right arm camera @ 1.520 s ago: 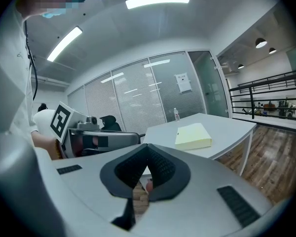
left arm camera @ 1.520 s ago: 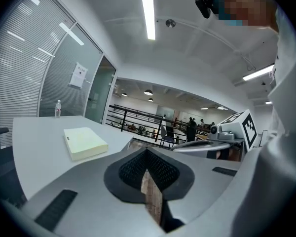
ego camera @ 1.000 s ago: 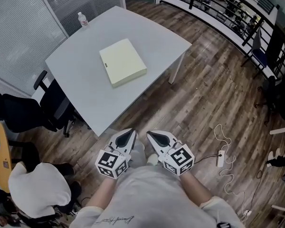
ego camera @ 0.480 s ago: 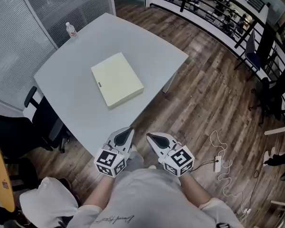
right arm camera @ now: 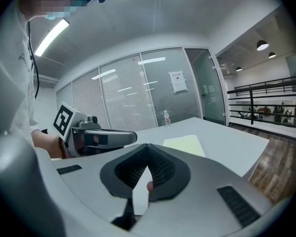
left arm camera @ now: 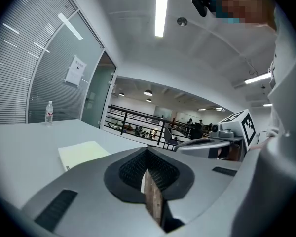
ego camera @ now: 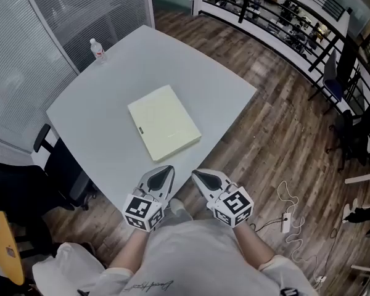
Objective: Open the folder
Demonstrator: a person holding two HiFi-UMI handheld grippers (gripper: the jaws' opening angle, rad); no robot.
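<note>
A pale yellow folder (ego camera: 164, 131) is lying closed and flat near the middle of a light grey table (ego camera: 92, 116), with a small dark tab on its near-left edge that is too small to read. The left gripper (ego camera: 164, 171) and the right gripper (ego camera: 199, 176) are hovering side by side at the table's near corner, apart from the folder, each with its jaws pressed together on nothing. Black-and-white square markers are showing on both gripper cubes. A clear water bottle (ego camera: 98, 50) with a red label, not legible, is standing at the table's far-left corner. A paper notice (right arm camera: 176, 81) is hanging on the glass partition, its print too fine to make out, and script lettering on the person's white shirt is also beyond reading. Wood-plank flooring (ego camera: 277, 140) is running under the table, a black railing (ego camera: 283, 11) is crossing the far side, a black office chair (ego camera: 55, 165) is sitting at the left, and a white power strip (ego camera: 286, 208) with its cable is lying on the floor to the right.
</note>
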